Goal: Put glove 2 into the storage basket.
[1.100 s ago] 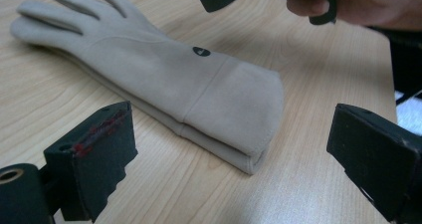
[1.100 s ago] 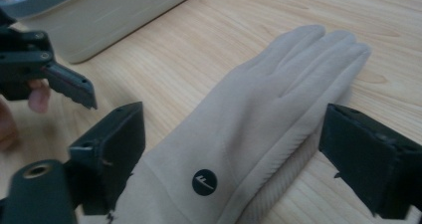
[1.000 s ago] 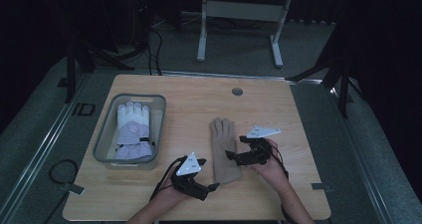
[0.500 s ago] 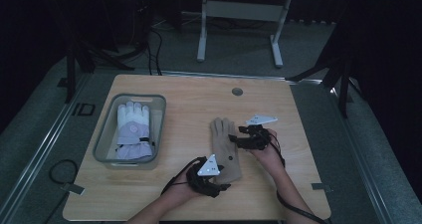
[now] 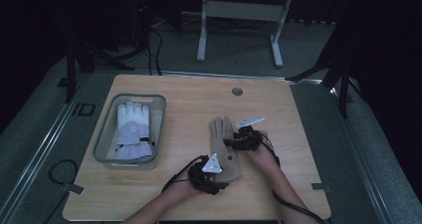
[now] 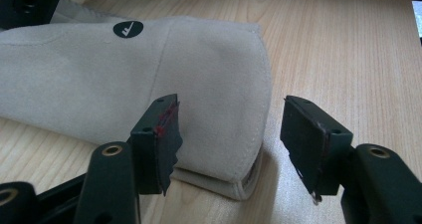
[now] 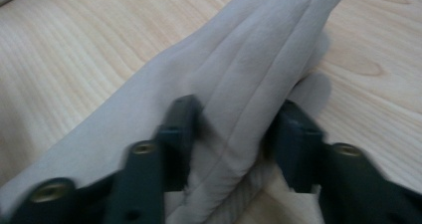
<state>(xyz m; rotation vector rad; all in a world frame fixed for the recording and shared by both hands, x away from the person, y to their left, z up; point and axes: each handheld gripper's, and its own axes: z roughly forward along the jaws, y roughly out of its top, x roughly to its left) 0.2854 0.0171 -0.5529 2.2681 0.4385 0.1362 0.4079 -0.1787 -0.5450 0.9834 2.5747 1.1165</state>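
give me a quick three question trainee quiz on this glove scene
1. True or false: the left claw is shut on the tan glove.
2. Which part of the tan glove sits between the right claw jaws? A) cuff B) finger end C) round logo
3. Fill in: the white and lilac glove lies in the grey ____.

Key: 1 false: its jaws stand open, around a corner of the cuff. 2 B: the jaws flank the bunched fingers. 3 bin.
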